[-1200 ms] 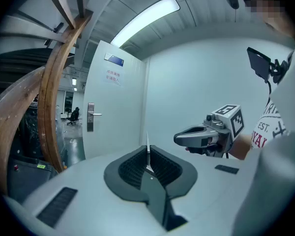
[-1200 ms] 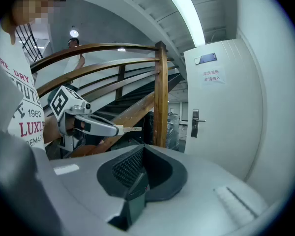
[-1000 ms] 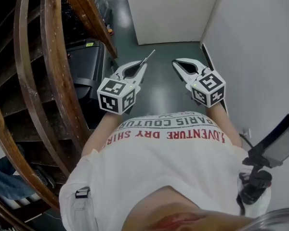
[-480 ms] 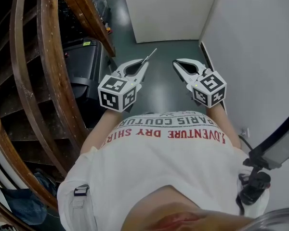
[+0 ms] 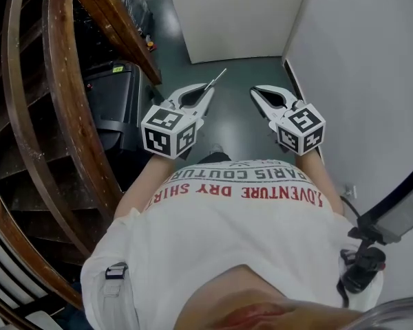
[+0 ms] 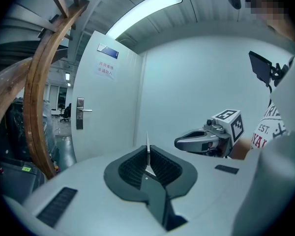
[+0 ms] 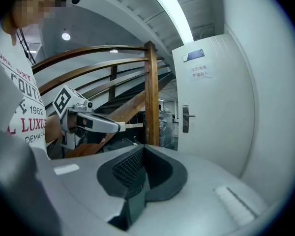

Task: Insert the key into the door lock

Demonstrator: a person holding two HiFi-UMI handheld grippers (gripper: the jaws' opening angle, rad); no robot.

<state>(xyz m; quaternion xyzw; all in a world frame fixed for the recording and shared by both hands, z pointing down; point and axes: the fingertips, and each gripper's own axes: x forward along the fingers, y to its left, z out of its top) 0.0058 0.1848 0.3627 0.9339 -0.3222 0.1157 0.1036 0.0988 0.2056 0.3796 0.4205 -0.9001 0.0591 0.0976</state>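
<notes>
My left gripper (image 5: 208,91) is shut on a thin metal key (image 5: 217,77) that sticks out past its tips toward the white door (image 5: 241,12). In the left gripper view the key blade (image 6: 147,140) stands upright between the jaws of the left gripper (image 6: 148,154). The door's lock plate with lever handle (image 6: 80,113) is well ahead at the left. My right gripper (image 5: 257,92) is held beside the left one, shut with nothing in it. In the right gripper view its jaws are together (image 7: 143,149), and the lock plate (image 7: 186,118) is far off.
A curved wooden stair rail (image 5: 62,81) and a black machine (image 5: 117,95) close in the left side. A white wall (image 5: 372,81) runs along the right. Dark floor (image 5: 237,126) leads to the door. A camera on a mount (image 5: 372,253) hangs at the person's right hip.
Both grippers and the person have moved forward along the corridor toward the door, and the stairs have slid back at the left. The key stays held.
</notes>
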